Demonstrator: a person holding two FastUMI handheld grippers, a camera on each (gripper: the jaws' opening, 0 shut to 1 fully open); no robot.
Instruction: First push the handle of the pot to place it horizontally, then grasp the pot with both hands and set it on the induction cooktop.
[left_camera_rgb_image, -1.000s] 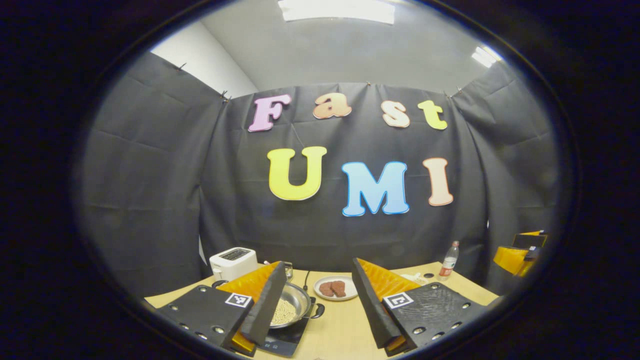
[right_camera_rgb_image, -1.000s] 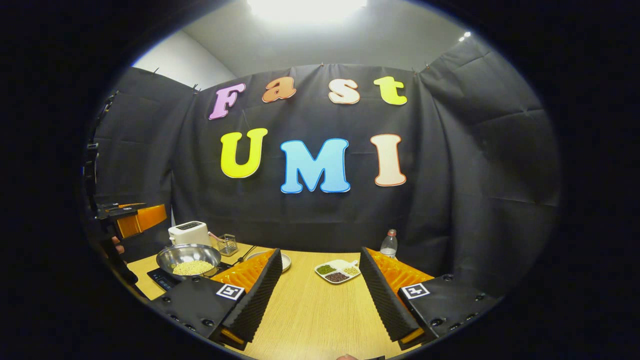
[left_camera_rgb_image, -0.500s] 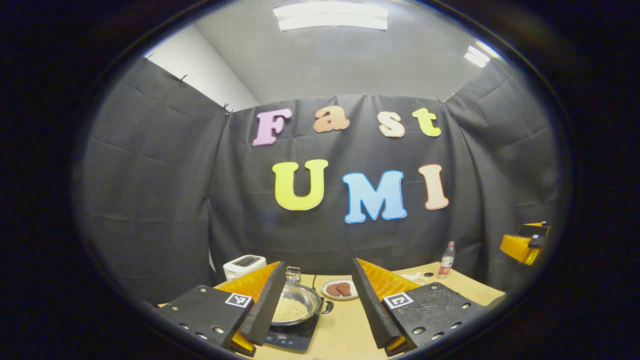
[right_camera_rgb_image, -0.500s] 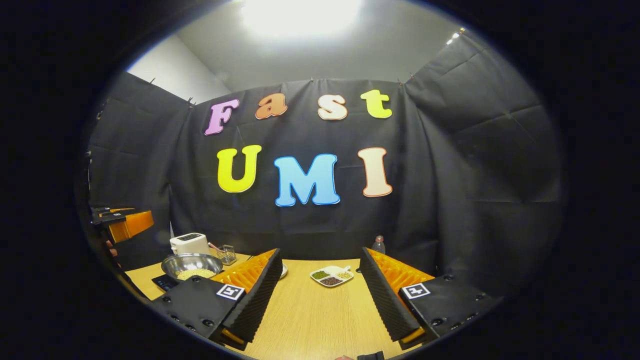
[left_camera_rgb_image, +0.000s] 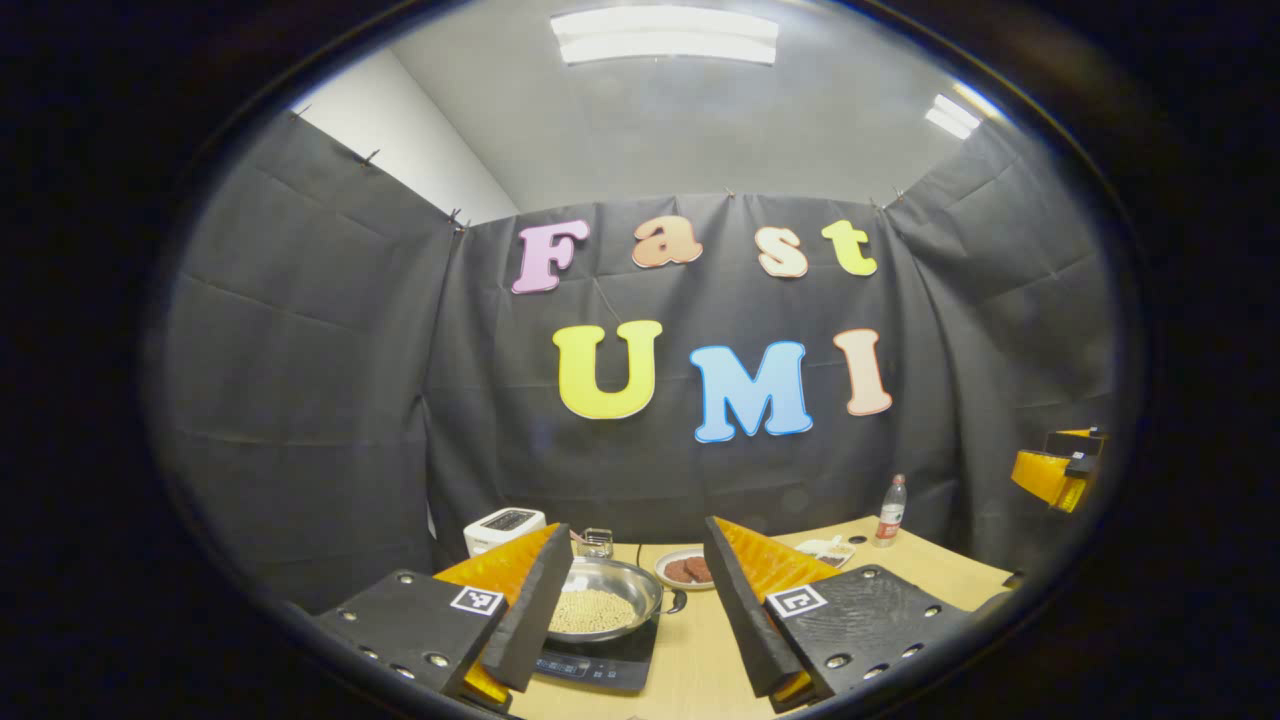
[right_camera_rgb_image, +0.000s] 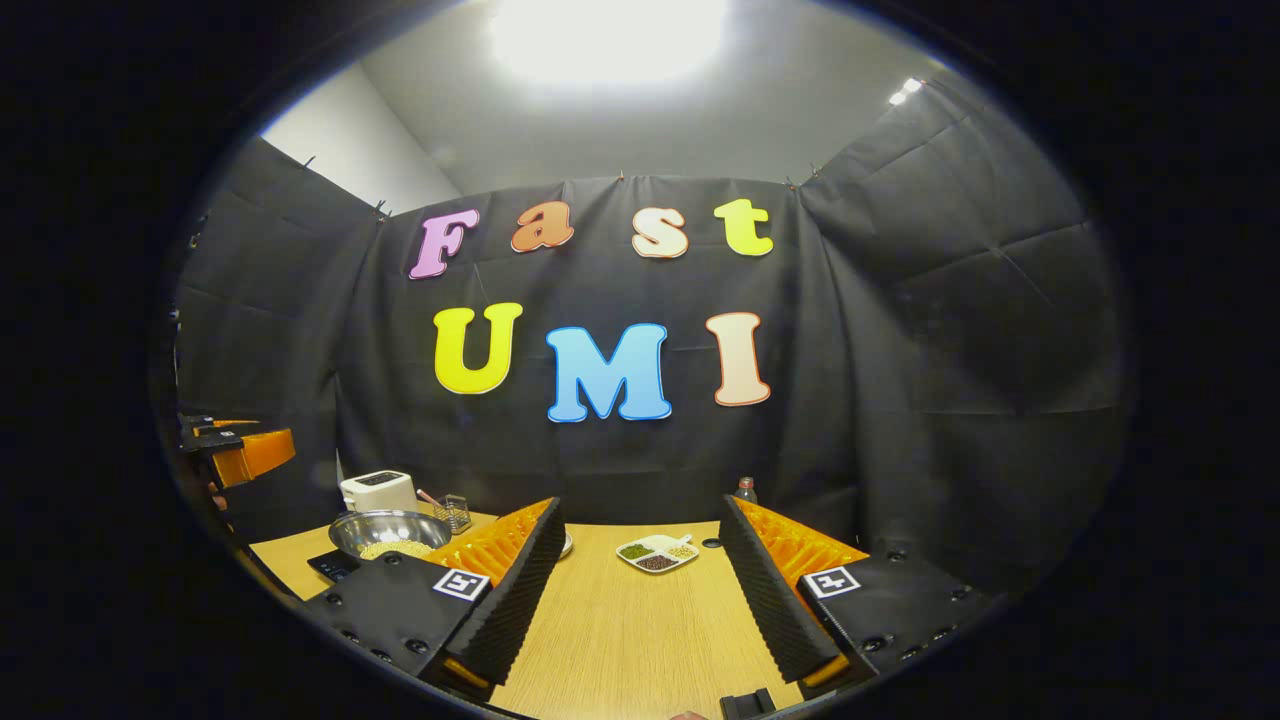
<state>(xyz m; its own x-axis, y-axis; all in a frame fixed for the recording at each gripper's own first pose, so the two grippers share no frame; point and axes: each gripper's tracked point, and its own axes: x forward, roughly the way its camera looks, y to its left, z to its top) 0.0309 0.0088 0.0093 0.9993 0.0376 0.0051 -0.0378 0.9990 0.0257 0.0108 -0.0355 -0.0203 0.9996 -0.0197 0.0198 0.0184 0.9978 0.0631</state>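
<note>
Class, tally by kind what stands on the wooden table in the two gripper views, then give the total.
Pot: 1
Induction cooktop: 1
Toaster: 1
Wire basket: 1
Dishes: 2, plate and divided dish
Bottle: 1
Total: 7

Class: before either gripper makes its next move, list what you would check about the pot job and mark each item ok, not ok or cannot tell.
1. Pot sits on induction cooktop: ok.
2. Pot handle horizontal: ok.
3. Left gripper open, off the pot: ok.
4. Right gripper open, holding nothing: ok.
5. Beans still inside the pot: ok.
6. Cooktop switched on: cannot tell.
</note>
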